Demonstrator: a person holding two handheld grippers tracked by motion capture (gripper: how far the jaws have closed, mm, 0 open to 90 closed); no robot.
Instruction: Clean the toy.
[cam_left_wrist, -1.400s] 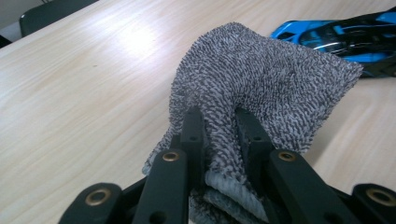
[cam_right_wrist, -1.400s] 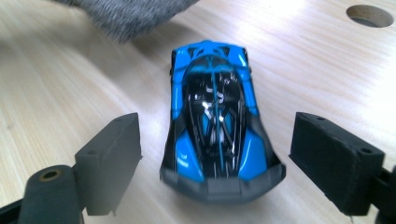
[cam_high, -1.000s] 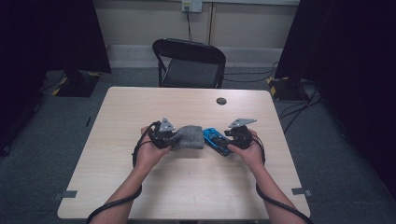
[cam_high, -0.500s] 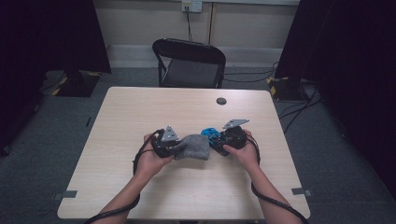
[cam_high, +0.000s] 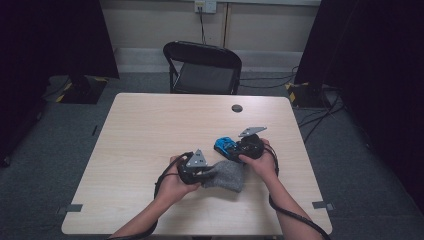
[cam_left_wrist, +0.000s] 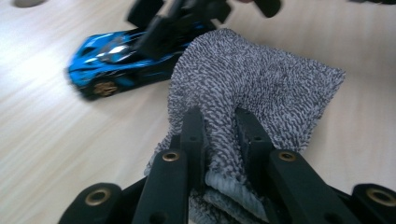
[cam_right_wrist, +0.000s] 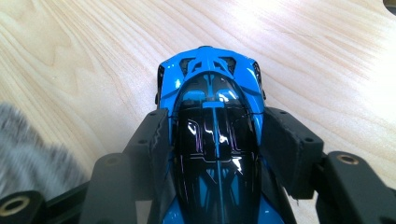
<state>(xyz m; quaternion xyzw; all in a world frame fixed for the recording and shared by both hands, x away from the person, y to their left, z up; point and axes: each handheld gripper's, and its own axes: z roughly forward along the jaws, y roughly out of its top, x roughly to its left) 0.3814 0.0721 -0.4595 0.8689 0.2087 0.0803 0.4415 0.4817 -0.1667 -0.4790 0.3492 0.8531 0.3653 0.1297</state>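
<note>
Cloth (cam_high: 227, 175) has slid nearer the person, below car (cam_high: 226, 146).

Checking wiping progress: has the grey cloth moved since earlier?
Yes. The grey cloth has shifted toward the table's near edge, farther from the chair.

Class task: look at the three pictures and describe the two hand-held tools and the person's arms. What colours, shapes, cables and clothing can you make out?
Both tools are black. The left tool and the right tool each carry a grey three-cornered plate on top and trail a black cable along the forearm. Up close, the left tool has two slim black jaws on bars with brass-ringed pivots; the right tool has broader flat black pads. The forearms are bare: no sleeves show.
</note>
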